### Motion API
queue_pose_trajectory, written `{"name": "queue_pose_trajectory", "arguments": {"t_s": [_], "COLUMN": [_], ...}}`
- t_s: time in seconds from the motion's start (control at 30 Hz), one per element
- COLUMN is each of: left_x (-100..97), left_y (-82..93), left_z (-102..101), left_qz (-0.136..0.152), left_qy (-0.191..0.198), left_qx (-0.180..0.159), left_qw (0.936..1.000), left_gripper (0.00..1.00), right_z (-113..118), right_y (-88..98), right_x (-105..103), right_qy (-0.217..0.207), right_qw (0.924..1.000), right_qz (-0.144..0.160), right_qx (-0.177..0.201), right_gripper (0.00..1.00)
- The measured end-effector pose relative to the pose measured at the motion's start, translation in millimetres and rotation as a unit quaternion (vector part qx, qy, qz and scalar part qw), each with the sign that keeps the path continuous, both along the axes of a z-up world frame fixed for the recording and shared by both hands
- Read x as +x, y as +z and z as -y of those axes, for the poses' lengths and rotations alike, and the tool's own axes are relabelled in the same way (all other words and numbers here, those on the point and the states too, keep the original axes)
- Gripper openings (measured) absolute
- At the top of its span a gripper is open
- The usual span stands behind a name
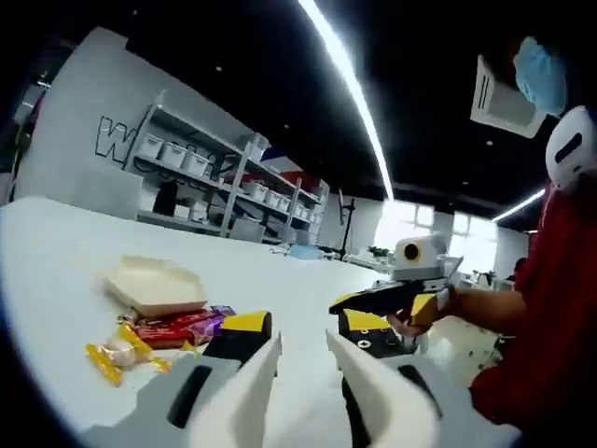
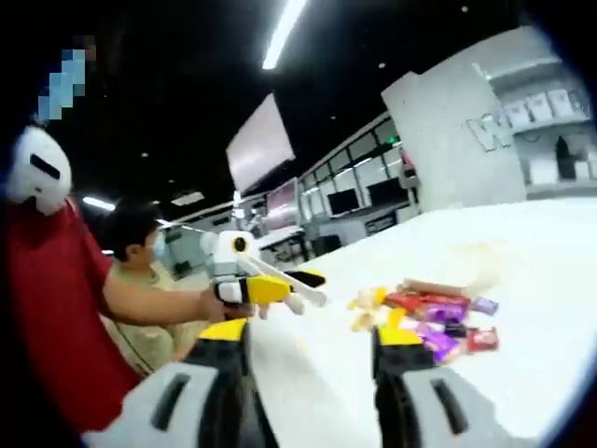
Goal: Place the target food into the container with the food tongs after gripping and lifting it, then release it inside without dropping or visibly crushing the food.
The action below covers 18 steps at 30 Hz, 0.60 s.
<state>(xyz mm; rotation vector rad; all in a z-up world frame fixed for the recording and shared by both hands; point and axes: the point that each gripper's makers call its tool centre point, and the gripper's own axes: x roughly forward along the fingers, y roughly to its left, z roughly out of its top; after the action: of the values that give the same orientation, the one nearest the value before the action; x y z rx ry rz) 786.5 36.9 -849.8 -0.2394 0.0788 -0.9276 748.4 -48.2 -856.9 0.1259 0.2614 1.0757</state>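
While both grippers are hovering above the white bench (image 1: 56, 280), nothing is being gripped yet. The left gripper (image 1: 303, 373) is standing with its jaws apart and empty; the right gripper (image 2: 312, 359) is also holding its jaws apart. The wrapped snacks (image 1: 173, 329) are lying ahead and to the left of the left gripper, just beside the pale container (image 1: 154, 285). From the right gripper, the snack pile is lying ahead and slightly right. No tongs are visible, perhaps because of blur.
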Motion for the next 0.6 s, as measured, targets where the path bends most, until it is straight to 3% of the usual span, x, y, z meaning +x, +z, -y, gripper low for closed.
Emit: {"name": "queue_pose_trajectory", "arguments": {"t_s": [0.13,0.3,0.47,0.6], "left_x": [10.0,21.2,34.8,46.3], "left_y": [-9.6,-17.5,-25.8,-31.5], "left_z": [-8,-17,-29,-33], "left_qz": [0.013,0.036,0.039,0.036], "left_qy": [0.029,0.061,0.08,0.09], "left_qx": [0.027,0.062,0.08,0.097], "left_qw": [0.9991,0.9955,0.9928,0.9906], "left_gripper": [0.27,0.27,0.27,0.27], "right_z": [8,15,24,33], "right_y": [-13.5,-20.6,-19.9,-18.5], "right_x": [5,10,14,10], "right_qy": [-0.027,-0.059,-0.09,-0.105], "right_qw": [0.9975,0.9937,0.9902,0.9906], "right_qz": [0.033,0.041,0.053,0.044], "right_qx": [-0.056,-0.086,-0.092,-0.076], "right_gripper": [0.66,0.77,0.97,0.99]}}
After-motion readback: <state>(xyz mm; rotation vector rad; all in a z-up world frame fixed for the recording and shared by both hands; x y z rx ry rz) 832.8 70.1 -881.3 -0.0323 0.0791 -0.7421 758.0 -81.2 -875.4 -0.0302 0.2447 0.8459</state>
